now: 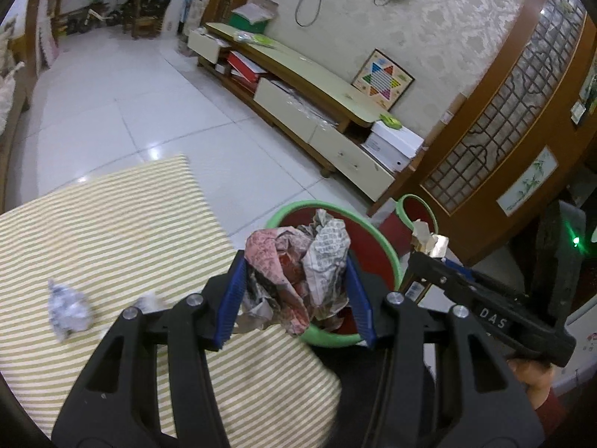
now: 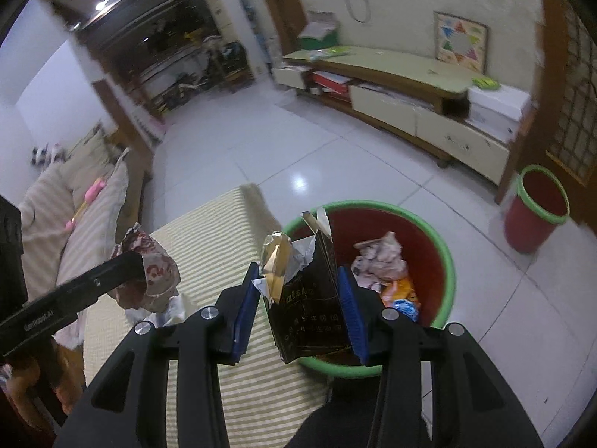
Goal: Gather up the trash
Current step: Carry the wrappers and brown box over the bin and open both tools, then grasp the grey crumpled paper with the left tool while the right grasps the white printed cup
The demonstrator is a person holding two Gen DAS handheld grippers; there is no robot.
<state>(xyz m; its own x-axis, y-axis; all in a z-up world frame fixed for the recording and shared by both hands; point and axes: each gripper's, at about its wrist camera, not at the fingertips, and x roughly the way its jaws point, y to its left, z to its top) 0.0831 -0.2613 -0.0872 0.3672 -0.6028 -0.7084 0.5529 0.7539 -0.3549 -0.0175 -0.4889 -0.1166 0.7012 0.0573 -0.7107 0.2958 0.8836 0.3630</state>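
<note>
Mid-task: the left gripper (image 1: 294,291) pinches a crumpled pink-and-grey newspaper wad (image 1: 298,272) and the right gripper (image 2: 298,310) pinches a torn black-and-gold foil carton (image 2: 306,298), each just above the red, green-rimmed plastic bin (image 2: 444,257) ahead of its tips. Neither is released yet. Only the right view shows wrappers already in the bin; only the left shows a small crumpled white paper ball (image 1: 69,308) left of its tongs on the striped yellow-white tablecloth (image 1: 112,224).

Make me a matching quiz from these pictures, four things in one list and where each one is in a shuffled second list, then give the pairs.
Things:
1. crumpled newspaper
2. dark torn carton
3. small paper ball
4. second red bin

Places:
A. on the floor by the wooden door
B. in the left hand-held gripper
C. on the striped tablecloth
D. in the right hand-held gripper

Pairs: 1-B, 2-D, 3-C, 4-A
</note>
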